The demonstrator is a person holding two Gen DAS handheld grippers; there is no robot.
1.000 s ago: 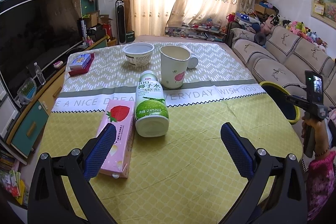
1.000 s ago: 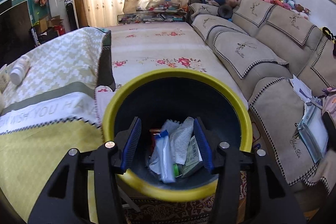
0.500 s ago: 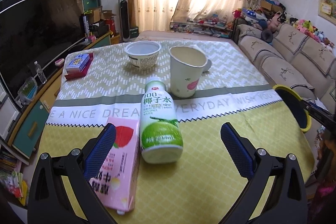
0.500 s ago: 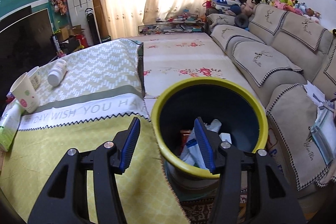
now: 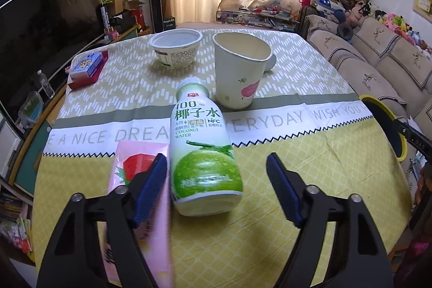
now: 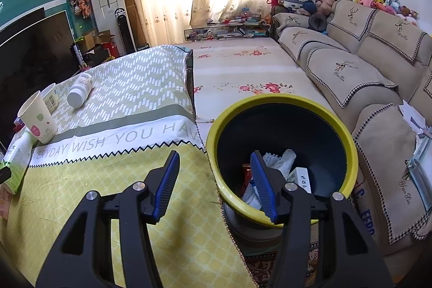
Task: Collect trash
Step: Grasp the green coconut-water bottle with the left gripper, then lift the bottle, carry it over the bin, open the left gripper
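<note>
1. Left gripper (image 5: 216,180): its blue-padded fingers (image 5: 151,188) stand wide apart and hold nothing. They straddle the base end of the white plastic coconut-water bottle with the green label (image 5: 203,150), which lies on its side on the bench (image 5: 310,180), cap pointing away.

2. Right gripper (image 6: 216,180): fingers parted to a moderate gap, empty. It hangs over the bench edge, one finger in front of the mouth of the dark round bin with the yellow rim (image 6: 348,136), which stands on the floor just beside the bench.

3. Step in hand, as judged: the left gripper is lining up on the bottle. To do it well, lower until both pads flank the widest part of the body, centre the bottle between them, then close squarely. The bottle is round and may roll away; the left pad sits over the pink strawberry-printed carton (image 5: 135,169) lying right alongside the bottle, so that carton could be pinched or dragged by mistake.

4. Count of trash on the bench:
   - coconut-water bottles: one;
   - pink cartons: one;
   - tall white paper cups with a pink fruit print (image 5: 240,74): one, upright;
   - squat white plastic tubs (image 5: 175,46): one, upright;
   - small white plastic bottles lying on their side (image 6: 80,90): one, behind the cup.

5. Count in the bin: several crumpled wrappers and packets (image 6: 280,161); the exact number cannot be told.
</note>
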